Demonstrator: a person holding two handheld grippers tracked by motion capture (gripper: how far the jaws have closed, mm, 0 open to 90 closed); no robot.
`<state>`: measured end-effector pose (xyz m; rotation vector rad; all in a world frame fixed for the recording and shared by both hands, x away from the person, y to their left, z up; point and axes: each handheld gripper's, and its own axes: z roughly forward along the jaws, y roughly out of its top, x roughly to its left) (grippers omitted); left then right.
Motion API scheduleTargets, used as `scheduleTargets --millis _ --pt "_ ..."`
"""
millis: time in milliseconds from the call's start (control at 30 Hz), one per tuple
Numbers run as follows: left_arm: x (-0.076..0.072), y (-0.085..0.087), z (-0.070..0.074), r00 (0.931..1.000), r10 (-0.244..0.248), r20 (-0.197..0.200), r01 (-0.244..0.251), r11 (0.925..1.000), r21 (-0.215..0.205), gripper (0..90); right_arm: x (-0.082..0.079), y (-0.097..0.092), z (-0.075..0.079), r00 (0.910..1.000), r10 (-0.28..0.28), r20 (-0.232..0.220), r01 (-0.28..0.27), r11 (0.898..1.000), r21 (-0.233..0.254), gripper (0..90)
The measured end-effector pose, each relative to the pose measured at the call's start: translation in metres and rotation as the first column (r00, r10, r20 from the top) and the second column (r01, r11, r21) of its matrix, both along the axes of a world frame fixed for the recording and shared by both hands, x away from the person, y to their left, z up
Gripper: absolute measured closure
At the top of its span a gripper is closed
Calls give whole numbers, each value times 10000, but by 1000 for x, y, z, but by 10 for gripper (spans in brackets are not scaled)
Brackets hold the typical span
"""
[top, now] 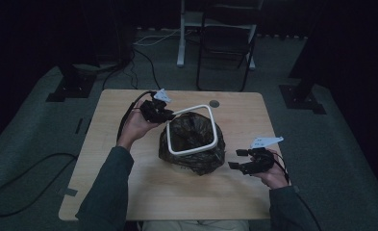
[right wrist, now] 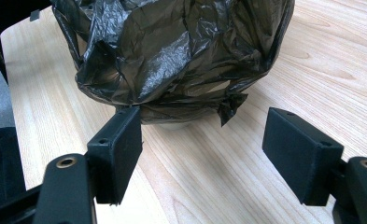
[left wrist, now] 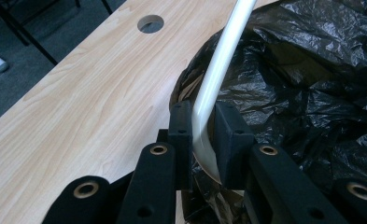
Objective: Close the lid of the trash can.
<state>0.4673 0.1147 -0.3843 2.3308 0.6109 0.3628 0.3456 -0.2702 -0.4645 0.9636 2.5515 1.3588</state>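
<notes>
A small bin lined with a black plastic bag (top: 192,144) stands in the middle of the wooden table (top: 129,192). A white ring (top: 192,129) lies tilted over its mouth, raised at the far left corner. My left gripper (top: 163,113) is shut on that corner of the white ring (left wrist: 214,84), whose rim runs between the two pads (left wrist: 180,130). My right gripper (top: 237,159) hovers to the right of the bin, open, with nothing between its fingers (right wrist: 120,149). The bag (right wrist: 172,51) hangs loose over the bin's side in front of it.
A round cable hole (top: 214,103) sits near the table's far edge. Behind the table stand a dark chair (top: 227,43) and a white frame leg (top: 181,38). Cables lie on the grey floor at the left (top: 28,178).
</notes>
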Motion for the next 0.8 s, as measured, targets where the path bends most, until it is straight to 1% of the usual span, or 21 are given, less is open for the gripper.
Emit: scheduleTargets --millis 233,333,367,433,633,800 --pt "0 -6 -2 10000 -51 16 51 9995 312 781 0 0 0 10000 -2 -3 2 10000 2 280" --pt "0 -8 0 9999 -109 89 105 9988 477 781 0 0 0 10000 3 -5 -3 10000 7 279" --pt "-1 -9 1 9998 -139 145 130 9979 636 780 0 0 0 10000 0 -8 0 10000 8 279" --pt "-1 -11 3 9995 -214 217 198 9971 738 780 0 0 -1 10000 2 -15 -2 10000 2 279" --pt "0 -13 1 9995 -270 136 259 9970 734 779 1 -1 -1 10000 -3 -37 3 10000 -4 279" --pt "0 -16 -1 9992 -379 128 366 9955 877 777 1 -1 -2 10000 -22 -66 22 10000 -2 279"
